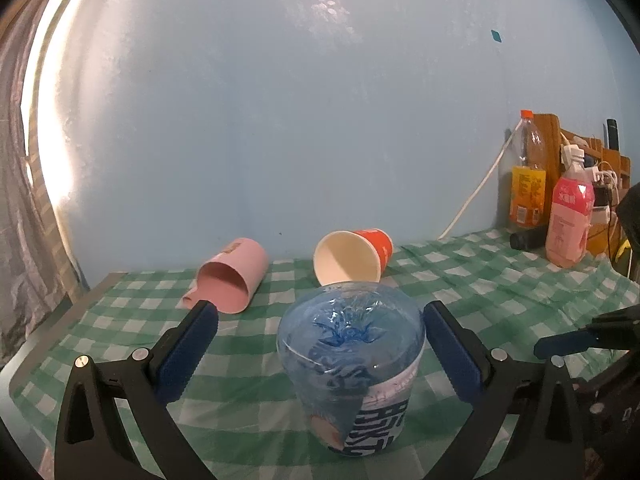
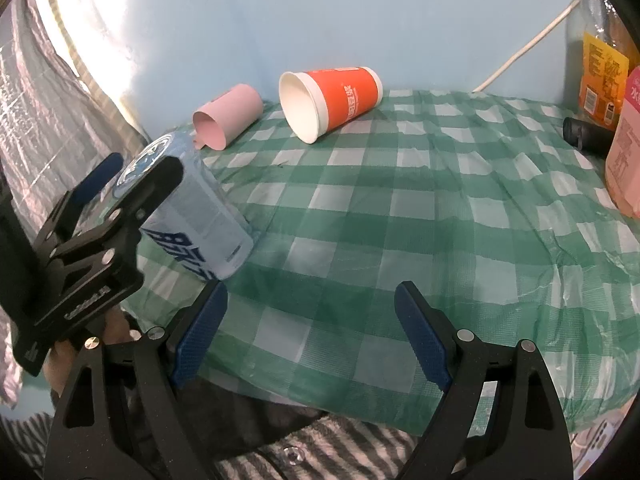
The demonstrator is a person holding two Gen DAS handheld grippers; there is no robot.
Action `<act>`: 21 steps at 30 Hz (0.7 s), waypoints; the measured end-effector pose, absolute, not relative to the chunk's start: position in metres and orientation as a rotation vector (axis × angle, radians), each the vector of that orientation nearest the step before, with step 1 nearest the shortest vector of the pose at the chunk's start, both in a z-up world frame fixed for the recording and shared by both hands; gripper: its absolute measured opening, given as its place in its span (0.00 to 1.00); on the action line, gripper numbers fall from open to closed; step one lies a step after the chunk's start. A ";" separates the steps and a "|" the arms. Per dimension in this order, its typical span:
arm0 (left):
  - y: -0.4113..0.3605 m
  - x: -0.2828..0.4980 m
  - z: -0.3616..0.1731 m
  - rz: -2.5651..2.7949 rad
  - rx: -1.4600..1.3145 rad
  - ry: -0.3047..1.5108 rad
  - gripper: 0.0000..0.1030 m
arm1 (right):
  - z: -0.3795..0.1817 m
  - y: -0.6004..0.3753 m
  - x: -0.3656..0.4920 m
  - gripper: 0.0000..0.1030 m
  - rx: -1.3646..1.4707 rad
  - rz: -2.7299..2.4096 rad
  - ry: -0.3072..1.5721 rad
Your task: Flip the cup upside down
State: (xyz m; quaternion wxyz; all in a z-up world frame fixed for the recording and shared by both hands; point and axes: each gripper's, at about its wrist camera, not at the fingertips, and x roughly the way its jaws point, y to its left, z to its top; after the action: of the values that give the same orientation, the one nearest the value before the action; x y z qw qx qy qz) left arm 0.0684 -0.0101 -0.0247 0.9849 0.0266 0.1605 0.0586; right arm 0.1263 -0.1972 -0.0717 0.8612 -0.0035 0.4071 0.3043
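A green-and-white checked cloth [image 2: 400,208] covers the table, wrinkled toward its right side, and it runs back to a pale blue wall [image 1: 260,100]. A curtain [image 2: 36,92] hangs at the left, with bright light along its edge. The cloth's near edge drops off just in front of the right gripper [image 2: 310,334], over striped fabric [image 2: 340,456].

The middle and right of the cloth lie open; clutter keeps to the back and the far right corner. There a yellow-labelled bottle [image 1: 527,176] and a pink bottle [image 1: 568,216] stand near the wall, a dark cylinder [image 1: 528,239] lies beside them, and a white cord [image 1: 476,192] runs up the wall.

The clear cup [image 1: 350,364], wrapped in a blue and white label, stands base-up on the cloth near the left front, between the fingers of the left gripper [image 1: 320,344]. Those fingers are spread, with a gap on each side of the cup. The right gripper's fingers are also spread wide over bare cloth, gripping nothing.

Behind, a pink mug [image 1: 232,280] lies on its side, mouth toward me, showing nothing inside. Beside it an orange paper cup [image 2: 332,100] lies tipped too, its white inside bare.
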 end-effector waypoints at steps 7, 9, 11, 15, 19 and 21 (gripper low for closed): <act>0.002 0.064 -0.021 0.136 0.003 0.254 1.00 | -0.071 -0.194 0.124 0.84 -0.025 0.637 0.841; 0.004 0.062 -0.018 0.142 0.003 0.227 1.00 | -0.073 -0.193 0.125 0.84 -0.028 0.640 0.846; 0.003 0.061 -0.015 0.137 0.011 0.215 1.00 | -0.074 -0.192 0.126 0.84 -0.029 0.642 0.852; 0.003 0.059 -0.014 0.132 0.010 0.215 1.00 | -0.075 -0.193 0.127 0.84 -0.023 0.642 0.857; 0.009 0.053 -0.009 0.134 -0.007 0.215 1.00 | -0.072 -0.192 0.123 0.84 -0.029 0.643 0.833; 0.015 0.045 -0.006 0.137 -0.018 0.218 1.00 | -0.068 -0.192 0.118 0.84 -0.044 0.639 0.809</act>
State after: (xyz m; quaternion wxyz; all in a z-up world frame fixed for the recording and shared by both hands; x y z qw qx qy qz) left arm 0.0454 0.0148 -0.0057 0.9917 -0.0090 0.1088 0.0684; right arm 0.1179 -0.1919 -0.0684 0.8699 -0.0212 0.3867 0.3055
